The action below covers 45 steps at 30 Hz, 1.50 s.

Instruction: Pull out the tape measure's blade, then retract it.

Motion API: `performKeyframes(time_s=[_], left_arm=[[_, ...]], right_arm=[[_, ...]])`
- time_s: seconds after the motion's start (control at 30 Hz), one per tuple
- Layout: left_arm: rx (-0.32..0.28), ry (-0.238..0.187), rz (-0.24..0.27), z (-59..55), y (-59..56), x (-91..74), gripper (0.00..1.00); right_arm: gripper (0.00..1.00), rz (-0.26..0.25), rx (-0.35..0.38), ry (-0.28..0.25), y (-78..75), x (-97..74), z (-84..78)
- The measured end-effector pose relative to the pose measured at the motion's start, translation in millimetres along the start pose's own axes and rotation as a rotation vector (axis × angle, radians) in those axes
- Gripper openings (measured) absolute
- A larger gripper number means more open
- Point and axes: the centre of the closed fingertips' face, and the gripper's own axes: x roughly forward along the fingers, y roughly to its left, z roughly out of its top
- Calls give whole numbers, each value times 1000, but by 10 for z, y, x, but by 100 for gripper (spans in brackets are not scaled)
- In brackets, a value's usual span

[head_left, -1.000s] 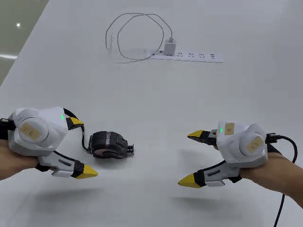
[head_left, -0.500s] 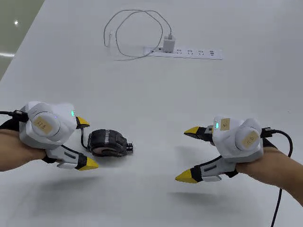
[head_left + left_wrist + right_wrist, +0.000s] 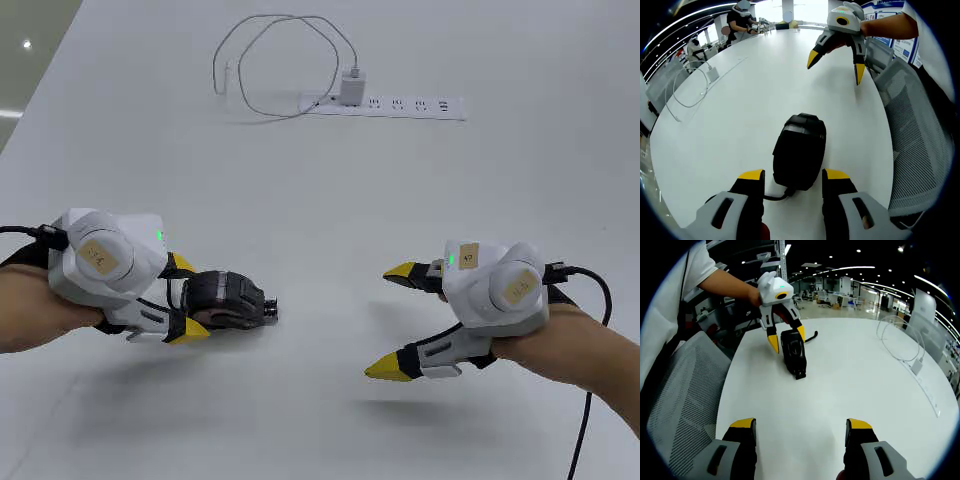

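The tape measure [image 3: 799, 150] lies toward the bench's [image 3: 330, 190] front edge, left of middle, its rear between the spread jaws of the left tool [image 3: 188, 298], whose body hides that end in the head view; contact cannot be told. The right tool [image 3: 392, 320] hangs spread and empty, well apart.
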Motion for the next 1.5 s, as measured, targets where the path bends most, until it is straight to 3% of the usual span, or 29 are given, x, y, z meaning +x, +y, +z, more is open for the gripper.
performKeyframes(time_s=[0.53, 0.97, 1.33, 1.5], left_arm=[[13, 5, -17, 15, -14, 75, 29], [48, 26, -32, 5, -19, 82, 28], [101, 40, -21, 0, -17, 80, 27], [95, 38, -24, -1, -17, 83, 27]], right_arm=[[69, 5, -3, -5, -1, 28, 19], [62, 6, -6, -11, -24, 86, 64], [59, 16, -10, -43, -39, 242, 190], [59, 20, -5, -62, -37, 314, 257]])
